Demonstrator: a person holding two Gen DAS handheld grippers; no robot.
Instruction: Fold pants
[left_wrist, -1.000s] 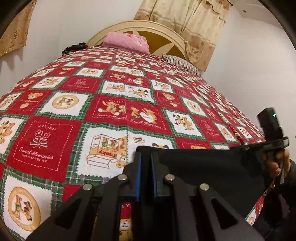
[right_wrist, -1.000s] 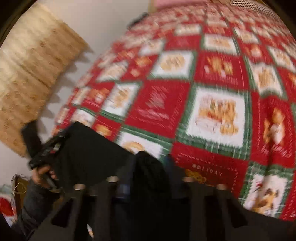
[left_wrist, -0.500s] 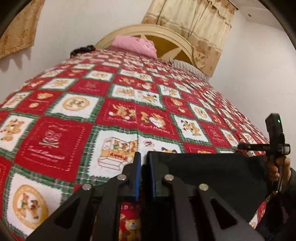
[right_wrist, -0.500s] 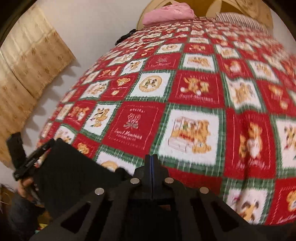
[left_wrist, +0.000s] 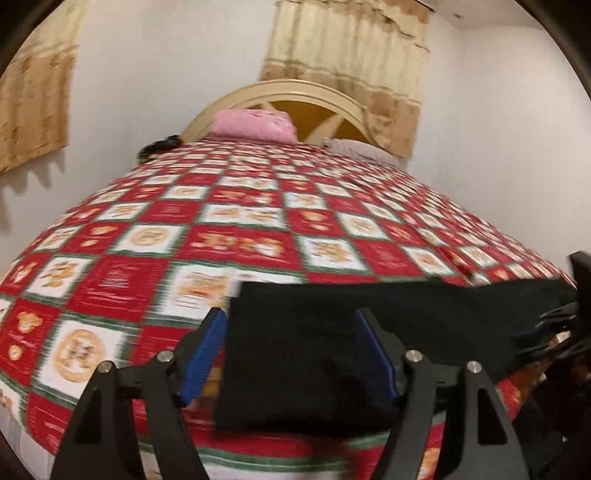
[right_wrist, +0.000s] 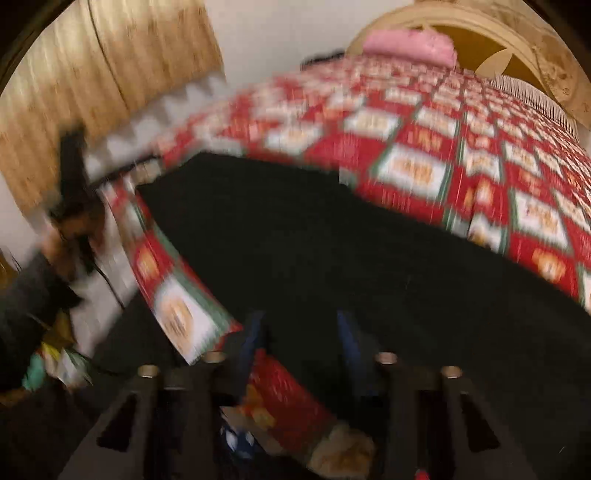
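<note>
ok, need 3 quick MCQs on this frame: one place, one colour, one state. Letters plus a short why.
1. Where do the black pants lie?
A. near edge of the bed
B. on the pink pillow
C. on the floor

2. What colour is the pillow at the headboard?
A. blue
B. pink
C. green

3. How does the left claw stand?
A. clamped on the quilt
B. open, pads clear of the cloth
C. out of view

Answers:
1 A, the pants rest on the patchwork quilt at the near edge.
2 B, it is plainly pink.
3 B, its jaws have just been opening, the pants lying between them.
</note>
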